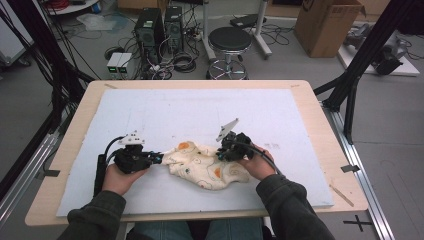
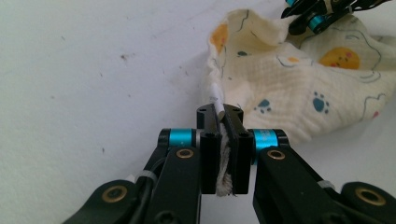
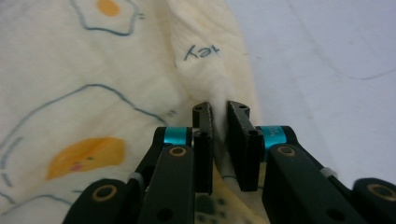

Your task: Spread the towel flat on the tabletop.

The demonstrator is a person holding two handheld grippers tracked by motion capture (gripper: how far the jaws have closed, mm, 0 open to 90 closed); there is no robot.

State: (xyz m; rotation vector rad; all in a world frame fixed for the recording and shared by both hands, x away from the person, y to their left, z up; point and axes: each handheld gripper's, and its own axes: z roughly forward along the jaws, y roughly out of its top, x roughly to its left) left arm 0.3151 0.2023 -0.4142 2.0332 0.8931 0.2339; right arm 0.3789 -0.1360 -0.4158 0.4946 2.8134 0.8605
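A cream cloth (image 1: 205, 167) printed with yellow faces and blue paw marks lies crumpled on the white board, between my two hands. My left gripper (image 1: 159, 158) is at its left end and shut on a corner of the cloth (image 2: 289, 88). The hem and a small white tag stick up between the pads of that gripper (image 2: 223, 116). My right gripper (image 1: 220, 155) sits at the cloth's upper right. In the right gripper view a raised fold of the cloth (image 3: 70, 93) narrows into the slim gap of that gripper (image 3: 219, 112), pinched between the pads. The right gripper's (image 2: 313, 18) tips also appear in the left gripper view.
The white board (image 1: 200, 110) covers most of a wooden table (image 1: 320, 115). Black frame posts (image 1: 350, 100) stand off the table's right side and cables hang at the left. A stool (image 1: 229, 42) and computer towers stand on the floor beyond.
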